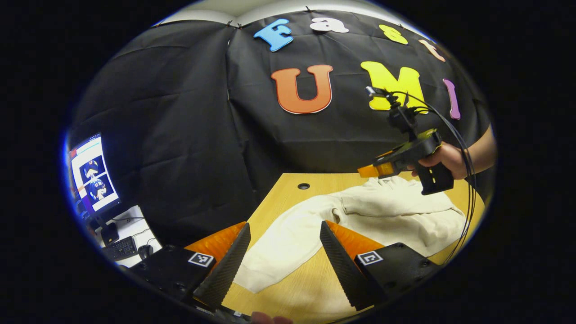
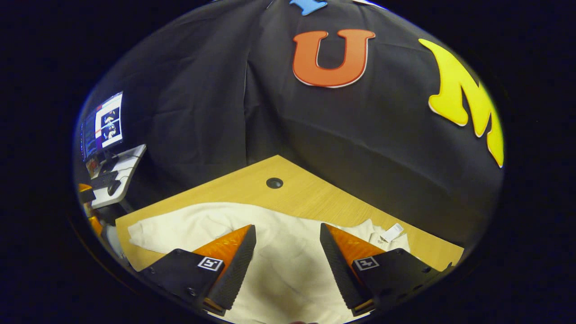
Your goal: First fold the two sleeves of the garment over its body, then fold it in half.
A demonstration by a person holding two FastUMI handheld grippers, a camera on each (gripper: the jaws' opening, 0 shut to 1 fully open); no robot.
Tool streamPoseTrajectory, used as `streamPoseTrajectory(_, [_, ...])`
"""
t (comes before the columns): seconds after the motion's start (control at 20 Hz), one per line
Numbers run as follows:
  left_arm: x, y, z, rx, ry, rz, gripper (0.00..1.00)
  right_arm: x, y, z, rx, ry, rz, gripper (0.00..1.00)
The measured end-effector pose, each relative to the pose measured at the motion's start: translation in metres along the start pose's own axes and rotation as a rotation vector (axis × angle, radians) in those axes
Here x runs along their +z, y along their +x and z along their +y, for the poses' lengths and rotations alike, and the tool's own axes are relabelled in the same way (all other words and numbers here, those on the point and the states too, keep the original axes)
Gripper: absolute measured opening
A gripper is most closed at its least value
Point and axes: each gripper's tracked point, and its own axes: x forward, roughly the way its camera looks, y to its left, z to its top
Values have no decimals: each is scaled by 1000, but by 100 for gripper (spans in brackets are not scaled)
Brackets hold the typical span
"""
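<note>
Left gripper view: one cream garment [image 1: 360,216] flat on one wooden table [image 1: 288,189], one sleeve [image 1: 279,247] stretched out. Left gripper [image 1: 283,261] fingers wide, empty; right gripper [image 1: 382,170] above garment, jaws unclear. Right gripper view: fingers [image 2: 238,265] wide, empty.

Garment [image 1: 387,211] near edge cut off by left gripper view's rim; its far part sits behind the other gripper [image 1: 370,171]. Person's arm [image 1: 477,153] cut at the right rim. Monitor [image 1: 92,173] content too small, partly cropped. Tag [image 2: 392,232] unreadable.
</note>
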Motion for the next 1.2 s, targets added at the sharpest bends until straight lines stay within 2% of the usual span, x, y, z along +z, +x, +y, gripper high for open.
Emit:
streamPoseTrajectory(0.2, [-23, -2, 14, 8, 54, 41, 99, -14, -66, 7, 34, 75, 15, 94])
streamPoseTrajectory(0.4, [-45, -1, 28, -5, 107, 76, 99, -27, -126, -8, 5, 46, -2, 97])
streamPoseTrajectory(0.65, [-82, 4, 53, 10, 174, 150, 100, -35, -173, -30, -46, 34, -4, 97])
streamPoseTrajectory(0.95, [-165, 24, 77, -1, 135, 346, 100, -47, -200, -57, -126, 33, 17, 96])
streamPoseTrajectory(1.15, [-201, 34, 88, -24, 72, 446, 100, -46, -212, -42, -109, 7, 29, 96])
streamPoseTrajectory(1.2, [-200, 38, 89, -38, 58, 434, 100, -45, -214, -40, -107, 11, 30, 96])
